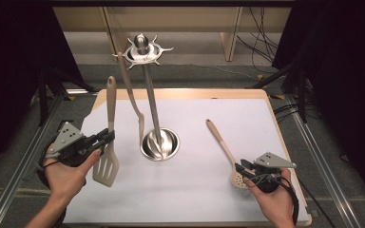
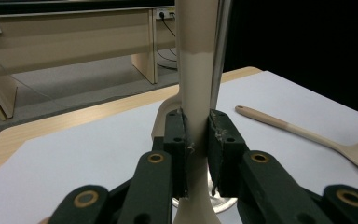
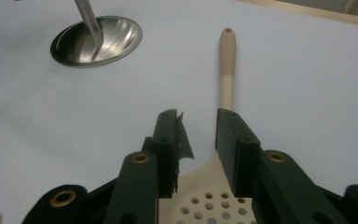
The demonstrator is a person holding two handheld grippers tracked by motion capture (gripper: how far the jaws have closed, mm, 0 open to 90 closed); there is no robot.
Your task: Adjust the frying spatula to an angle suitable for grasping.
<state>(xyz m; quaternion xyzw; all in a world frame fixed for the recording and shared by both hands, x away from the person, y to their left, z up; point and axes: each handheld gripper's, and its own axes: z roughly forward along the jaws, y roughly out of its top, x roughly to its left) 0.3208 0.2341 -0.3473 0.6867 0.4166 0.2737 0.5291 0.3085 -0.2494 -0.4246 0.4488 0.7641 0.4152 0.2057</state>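
Big picture first: a white table fills the lower half of the high view, and at its centre stands the metal rack, its round base in mid-frame and its pole climbing to a ring of hooks near the top edge. One pale ladle hangs from that ring, just left of the pole. Now the key relation: the slotted spatula stands nearly upright at centre left, blade low, handle hole high, and the hooks lie up and to the right of that hole, so my read is a lift and a swing rightward. The left gripper is pinching the spatula's handle just above the blade; the left gripper view shows both pads pressed on it, with the pole right behind. The hanging ladle sits between spatula and pole and could get bumped. Lower right, a skimmer lies flat, handle pointing to the upper left, and the right gripper rests over its perforated head with jaws spread, pinching nothing.
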